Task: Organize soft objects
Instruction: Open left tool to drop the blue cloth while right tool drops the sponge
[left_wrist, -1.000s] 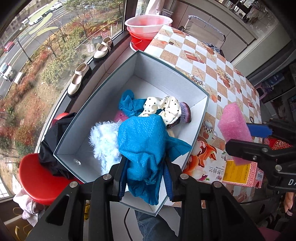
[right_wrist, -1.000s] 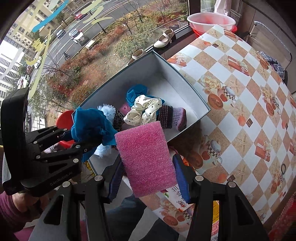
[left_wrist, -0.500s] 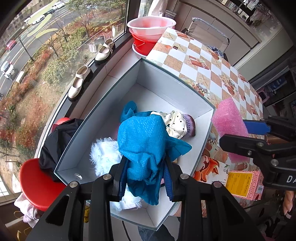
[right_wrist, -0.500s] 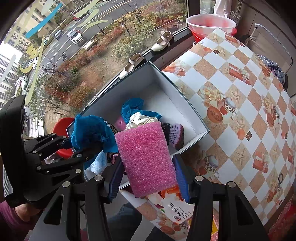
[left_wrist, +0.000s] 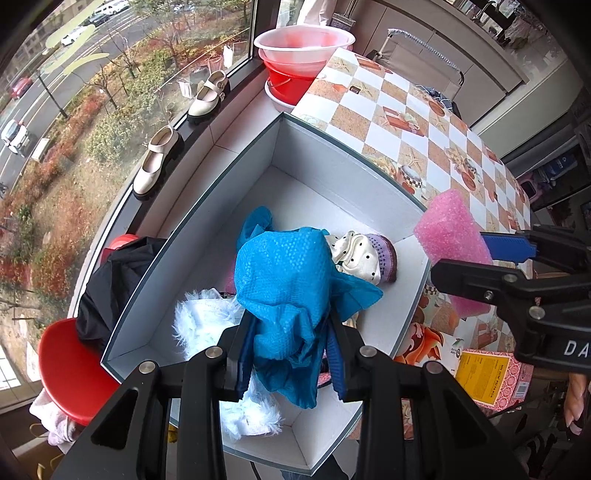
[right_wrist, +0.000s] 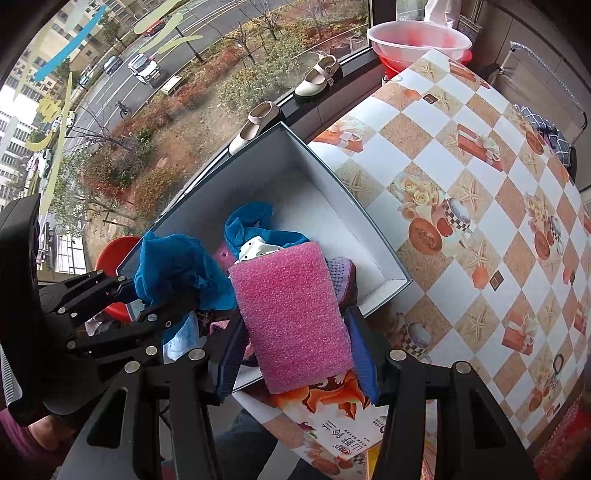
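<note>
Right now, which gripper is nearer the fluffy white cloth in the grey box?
Left. The left gripper, shut on the blue mesh cloth, is right above the fluffy white cloth. The right gripper, clamping the pink foam block, is over the box's table-side rim.

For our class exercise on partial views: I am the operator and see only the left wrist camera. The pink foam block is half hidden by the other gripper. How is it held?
Observer: The right gripper clamps the pink foam block between both blue pads, one on each side.
Operator: Is the block above the box?
Observer: Its far end overlaps the grey box; its near end hangs over the printed carton.
Operator: What lies right behind the block?
Observer: The purple knit item, peeking out past its right edge.
</note>
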